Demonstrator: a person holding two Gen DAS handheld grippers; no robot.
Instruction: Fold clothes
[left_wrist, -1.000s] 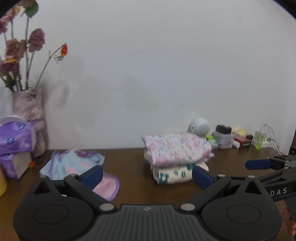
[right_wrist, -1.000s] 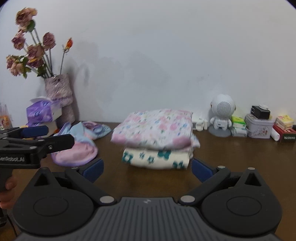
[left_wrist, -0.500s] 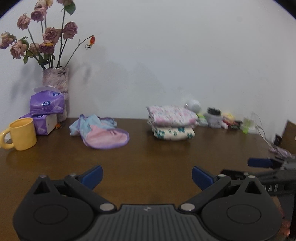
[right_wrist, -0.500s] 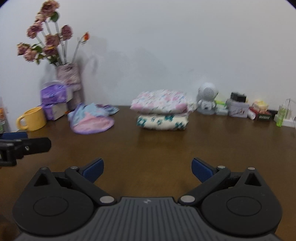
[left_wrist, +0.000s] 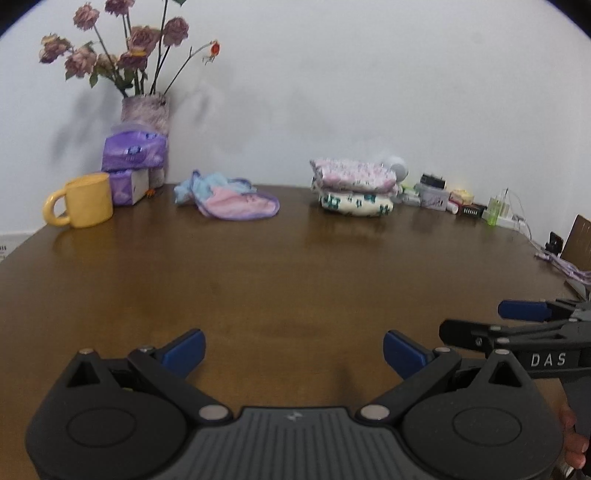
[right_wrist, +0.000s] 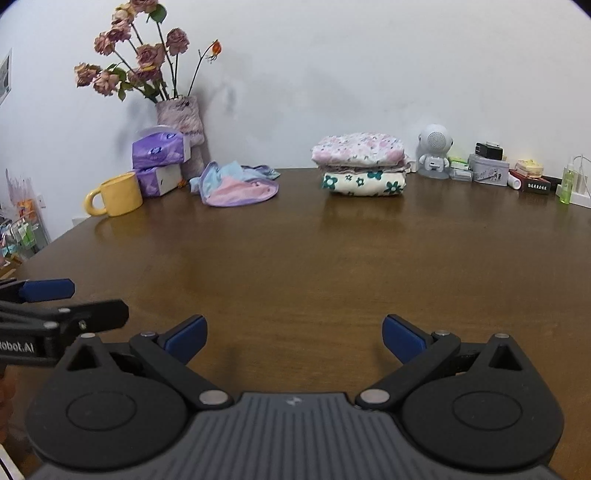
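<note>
I hold my left gripper (left_wrist: 293, 350) low at the bottom of its frame with its blue pads spread wide and nothing between them, and my right gripper (right_wrist: 294, 339) sits the same way at the bottom of its own view, jaws apart and empty. The unfolded garment (right_wrist: 236, 184), a pink and blue crumple, lies in the upper left-centre of the frame, well apart from both tools, near the back of the brown table (right_wrist: 295, 258). To its right, upper centre, the folded stack (right_wrist: 362, 164) rests with a floral piece on top of a green-flowered one. As I see it, that crumpled piece is the next job, and the risks come from its neighbours. The yellow mug (right_wrist: 117, 195) and the purple tissue packs (right_wrist: 159, 162) stand just beside it on the left, with the vase of flowers (right_wrist: 181, 125) behind; a wide reach or a sweeping drag with open jaws could knock the mug over or tip the vase. The cloth is bunched, so I may pinch several layers at once and pull it out twisted. Dragging it rightwards carelessly could also nudge the finished stack askew.
</note>
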